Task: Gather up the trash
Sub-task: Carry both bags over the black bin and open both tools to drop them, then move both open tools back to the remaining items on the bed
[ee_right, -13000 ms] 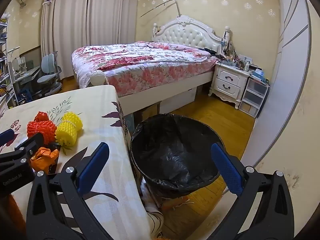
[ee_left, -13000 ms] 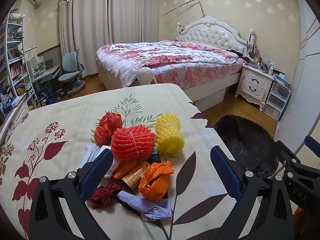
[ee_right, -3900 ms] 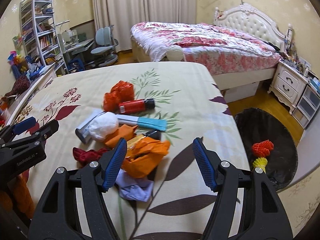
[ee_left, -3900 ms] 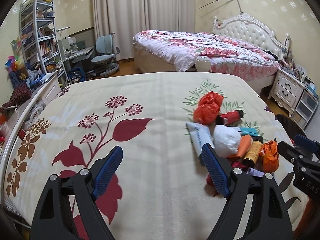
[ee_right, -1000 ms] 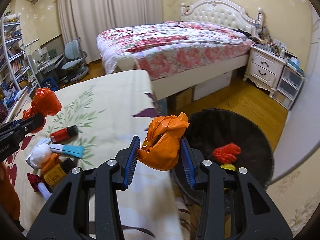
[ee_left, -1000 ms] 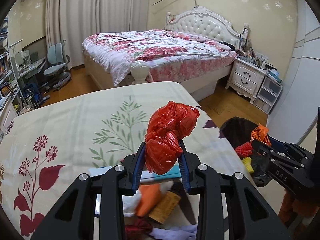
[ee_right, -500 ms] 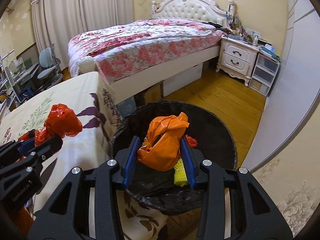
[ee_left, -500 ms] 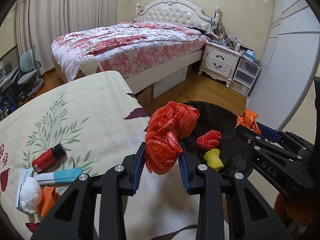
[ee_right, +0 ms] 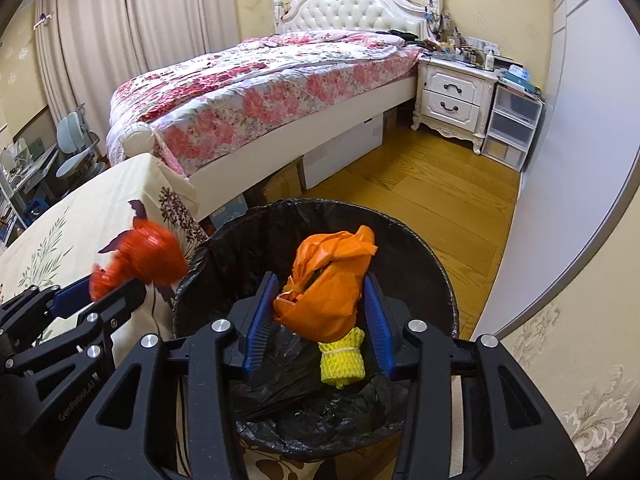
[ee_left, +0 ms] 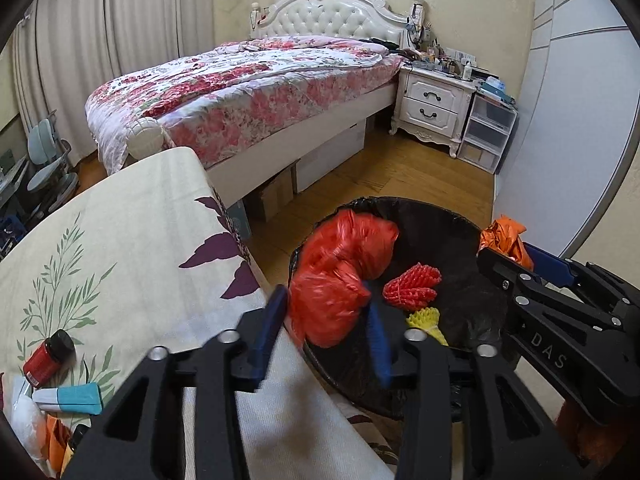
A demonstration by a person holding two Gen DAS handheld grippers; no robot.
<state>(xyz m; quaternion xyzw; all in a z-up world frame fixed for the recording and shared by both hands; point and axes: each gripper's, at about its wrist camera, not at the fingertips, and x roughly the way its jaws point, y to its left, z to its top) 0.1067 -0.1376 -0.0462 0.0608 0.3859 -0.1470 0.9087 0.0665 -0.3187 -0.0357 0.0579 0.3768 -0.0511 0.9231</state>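
Observation:
My left gripper (ee_left: 326, 320) is shut on a crumpled red plastic bag (ee_left: 340, 280) and holds it at the near rim of the black-lined trash bin (ee_left: 448, 224). My right gripper (ee_right: 320, 312) is shut on a crumpled orange plastic bag (ee_right: 326, 288) and holds it above the bin's opening (ee_right: 424, 256). Inside the bin lie a red foam net (ee_left: 412, 284) and a yellow foam net (ee_right: 342, 356). The red bag also shows in the right wrist view (ee_right: 148, 256), blurred, beside the bin's left rim.
The table with the floral cloth (ee_left: 132, 240) stands left of the bin. On it lie a red bottle (ee_left: 48, 354), a white and teal tube (ee_left: 68, 398) and more orange trash (ee_left: 54, 440). A bed (ee_left: 248, 92), nightstand (ee_left: 434, 106) and wood floor (ee_right: 432, 184) lie beyond.
Both grippers have moved right from the table to the bin, each with its bag. The red bag now hangs over the bin's rim and the orange bag sits lower over the opening.

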